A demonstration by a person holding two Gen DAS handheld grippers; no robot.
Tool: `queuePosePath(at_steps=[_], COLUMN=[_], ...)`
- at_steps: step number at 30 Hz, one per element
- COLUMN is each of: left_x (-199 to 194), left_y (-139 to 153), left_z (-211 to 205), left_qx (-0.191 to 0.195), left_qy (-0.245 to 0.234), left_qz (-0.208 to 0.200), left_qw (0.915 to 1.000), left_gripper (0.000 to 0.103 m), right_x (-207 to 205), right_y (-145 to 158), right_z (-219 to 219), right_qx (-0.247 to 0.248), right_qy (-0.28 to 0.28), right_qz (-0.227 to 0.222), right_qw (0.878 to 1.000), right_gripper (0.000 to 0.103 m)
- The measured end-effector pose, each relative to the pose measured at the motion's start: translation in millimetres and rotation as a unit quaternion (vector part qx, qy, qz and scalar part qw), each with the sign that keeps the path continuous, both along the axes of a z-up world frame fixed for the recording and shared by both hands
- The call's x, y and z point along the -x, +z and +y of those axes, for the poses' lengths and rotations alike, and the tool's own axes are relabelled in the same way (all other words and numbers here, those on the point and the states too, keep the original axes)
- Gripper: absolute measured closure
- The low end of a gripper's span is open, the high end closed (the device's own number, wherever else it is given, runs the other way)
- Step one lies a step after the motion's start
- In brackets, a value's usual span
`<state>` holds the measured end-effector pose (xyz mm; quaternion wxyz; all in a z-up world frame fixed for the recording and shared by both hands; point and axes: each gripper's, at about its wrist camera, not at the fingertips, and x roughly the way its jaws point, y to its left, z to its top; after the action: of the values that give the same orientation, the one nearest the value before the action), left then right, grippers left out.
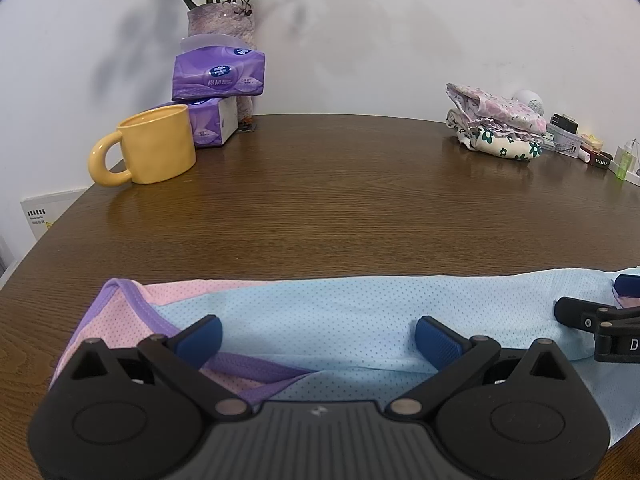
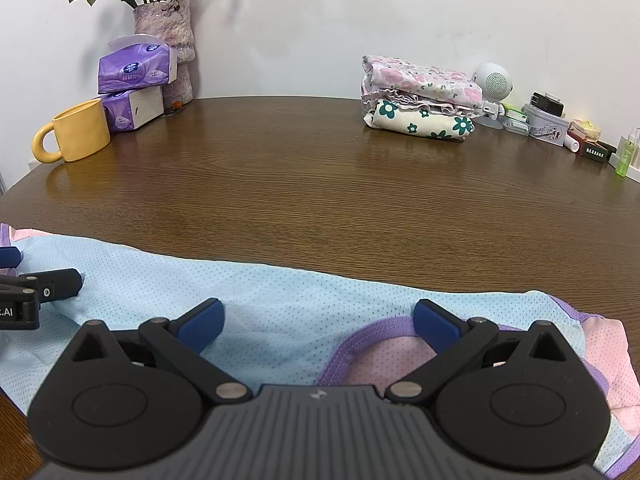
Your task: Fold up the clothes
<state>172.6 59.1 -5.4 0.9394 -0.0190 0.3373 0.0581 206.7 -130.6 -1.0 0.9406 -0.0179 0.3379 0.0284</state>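
A light blue mesh garment with pink panels and purple trim lies flat along the near edge of the brown wooden surface, filling the lower part of both views. In the left wrist view, the left tongs are spread wide above the blue cloth, their blue pads apart and pinching nothing; a purple-edged pink section sits at lower left. The right tongs show at the right edge of that frame, over the same garment.

In the right wrist view, the right tongs are likewise spread wide with nothing between them, above the garment, where a purple-trimmed opening curves at lower right. The left tongs show at the left edge.

Toward the back of the surface, at upper left, stand a yellow mug, two stacked purple tissue packs and a vase of flowers. At upper right sits a pile of folded floral clothes, beside a small white speaker and assorted small items.
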Motion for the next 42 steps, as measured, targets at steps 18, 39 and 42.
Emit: queuePosePath(at_steps=[18,39,42], left_x=[-1.5,-0.4,1.5], left_y=[-0.3,0.0,1.2], left_z=[-1.1,-1.3,2.8], left_qx=[-0.001,-0.001,-0.001], left_qy=[-0.001,-0.002,-0.011], left_qz=[0.002,0.000,0.002], left_qw=[1.0000,1.0000,0.9999], left_gripper=[0.000,0.000,0.000], right_x=[-0.1,-2.0,-2.4], right_y=[-0.1,0.2,0.0], right_z=[-0.7,0.4,1.1], right_qx=[0.000,0.002,0.001], right_qy=[0.000,-0.004,-0.007], right_qz=[0.000,0.001,0.002], right_qw=[1.000,1.000,1.000], right_gripper=[0.001,0.001,0.001])
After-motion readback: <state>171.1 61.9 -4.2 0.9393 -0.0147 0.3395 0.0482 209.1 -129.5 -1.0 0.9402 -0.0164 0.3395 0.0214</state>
